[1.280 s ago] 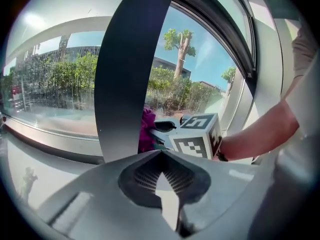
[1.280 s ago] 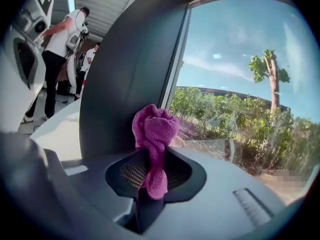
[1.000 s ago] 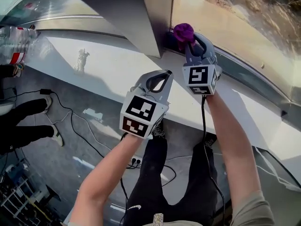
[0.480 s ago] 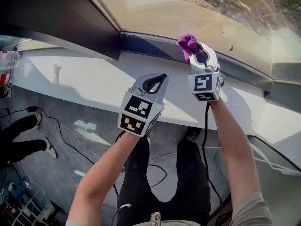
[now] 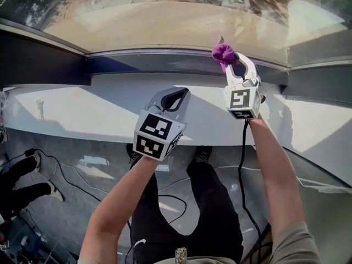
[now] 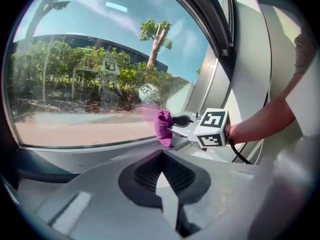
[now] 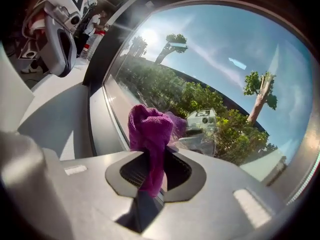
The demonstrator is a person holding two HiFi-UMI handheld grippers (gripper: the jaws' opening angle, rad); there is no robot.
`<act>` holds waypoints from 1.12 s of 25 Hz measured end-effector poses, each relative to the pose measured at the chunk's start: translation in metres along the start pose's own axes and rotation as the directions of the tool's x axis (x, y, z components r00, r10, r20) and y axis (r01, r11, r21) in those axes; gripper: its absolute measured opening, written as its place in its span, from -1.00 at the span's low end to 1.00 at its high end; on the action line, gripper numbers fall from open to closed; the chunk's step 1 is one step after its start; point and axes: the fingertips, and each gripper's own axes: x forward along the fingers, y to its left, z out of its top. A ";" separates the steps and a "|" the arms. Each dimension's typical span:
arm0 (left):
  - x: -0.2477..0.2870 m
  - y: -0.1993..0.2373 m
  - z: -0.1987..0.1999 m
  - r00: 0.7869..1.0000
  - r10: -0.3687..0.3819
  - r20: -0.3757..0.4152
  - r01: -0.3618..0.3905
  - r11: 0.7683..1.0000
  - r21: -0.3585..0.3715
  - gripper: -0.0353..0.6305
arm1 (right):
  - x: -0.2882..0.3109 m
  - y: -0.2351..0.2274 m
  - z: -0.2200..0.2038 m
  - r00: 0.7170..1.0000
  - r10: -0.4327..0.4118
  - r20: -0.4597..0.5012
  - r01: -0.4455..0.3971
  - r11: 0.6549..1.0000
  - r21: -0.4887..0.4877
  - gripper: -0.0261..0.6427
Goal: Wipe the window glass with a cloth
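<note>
left gripper (image 6: 162,176): jaws together, nothing between
right gripper (image 6: 173,129): clamped on purple cloth (image 6: 163,128)
purple cloth: against window glass (image 6: 75,84), near bottom edge

I'm seeing the purple cloth (image 5: 223,53) bunching upright in the right gripper (image 5: 230,61), touching the clear window glass (image 5: 165,21) near its lower edge.

Head view: right gripper (image 5: 226,60) upper right of centre, purple bunched cloth (image 5: 222,52) in its jaws, at the clear window glass (image 5: 165,26); left gripper (image 5: 175,95) lower left of it, over the white window sill (image 5: 82,114).

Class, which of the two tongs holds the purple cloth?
The right tongs, shut on the crumpled purple cloth; the left tongs are shut on nothing.
</note>
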 end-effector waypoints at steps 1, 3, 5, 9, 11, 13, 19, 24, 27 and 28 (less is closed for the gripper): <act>0.009 -0.011 0.002 1.000 -0.014 -0.003 0.014 1.000 0.010 -0.89 | -0.008 -0.013 -0.012 1.000 -0.025 -0.013 0.026 1.000 0.011 -0.65; 0.024 -0.028 0.005 0.999 -0.036 -0.011 0.037 0.999 0.024 -0.89 | -0.021 -0.036 -0.035 0.997 -0.066 -0.036 0.067 0.997 0.025 -0.65; 0.036 -0.041 0.007 0.999 -0.052 -0.018 0.052 0.998 0.034 -0.89 | -0.030 -0.053 -0.060 0.995 -0.092 -0.048 0.094 0.995 0.023 -0.65; 0.052 -0.054 0.003 0.997 -0.060 -0.041 0.062 0.997 0.046 -0.89 | -0.042 -0.085 -0.099 0.981 -0.173 -0.092 0.180 0.981 0.075 -0.66; 0.057 -0.059 -0.001 0.996 -0.066 -0.056 0.069 0.996 0.051 -0.89 | -0.050 -0.098 -0.118 0.967 -0.221 -0.125 0.233 0.968 0.090 -0.66; 0.062 -0.064 -0.003 0.995 -0.075 -0.068 0.079 0.995 0.059 -0.89 | -0.057 -0.110 -0.134 0.952 -0.265 -0.156 0.281 0.955 0.092 -0.66; 0.068 -0.067 -0.007 0.992 -0.081 -0.095 0.088 0.994 0.072 -0.89 | -0.071 -0.135 -0.167 0.895 -0.372 -0.245 0.412 0.901 0.137 -0.66; 0.071 -0.068 -0.010 0.990 -0.092 -0.109 0.101 0.992 0.078 -0.89 | -0.077 -0.145 -0.188 0.834 -0.443 -0.329 0.517 0.836 0.185 -0.66; 0.072 -0.070 -0.012 0.988 -0.102 -0.118 0.113 0.990 0.089 -0.89 | -0.082 -0.152 -0.203 0.791 -0.471 -0.390 0.582 0.777 0.239 -0.66; 0.072 -0.070 -0.012 0.987 -0.104 -0.126 0.117 0.988 0.101 -0.89 | -0.082 -0.154 -0.206 0.781 -0.483 -0.397 0.601 0.754 0.265 -0.66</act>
